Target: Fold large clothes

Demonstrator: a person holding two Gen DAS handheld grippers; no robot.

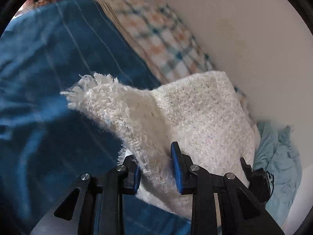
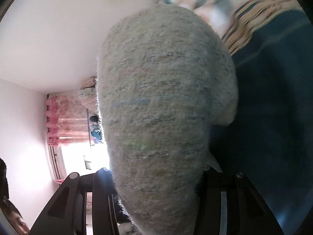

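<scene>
While no writing can be read, the left gripper point(image 1: 157, 168) jaws clamp the white knit point(image 1: 176, 113); knit point(image 2: 162, 101) hides the right gripper's point(image 2: 156, 201) jaws, so I cannot tell.

Fluffy white knit garment point(image 1: 176, 117) flecked silver; deep blue bedspread point(image 1: 49, 78) with thin pale stripes; orange-and-teal checked cloth point(image 1: 162, 39) far right; light blue fabric point(image 1: 277, 156); pink floral curtain point(image 2: 64, 117).

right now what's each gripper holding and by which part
The left gripper grips the white fuzzy knit garment at its near edge, by the frayed fringe. The right gripper's tips are buried under the same knit, so its hold cannot be told.
</scene>
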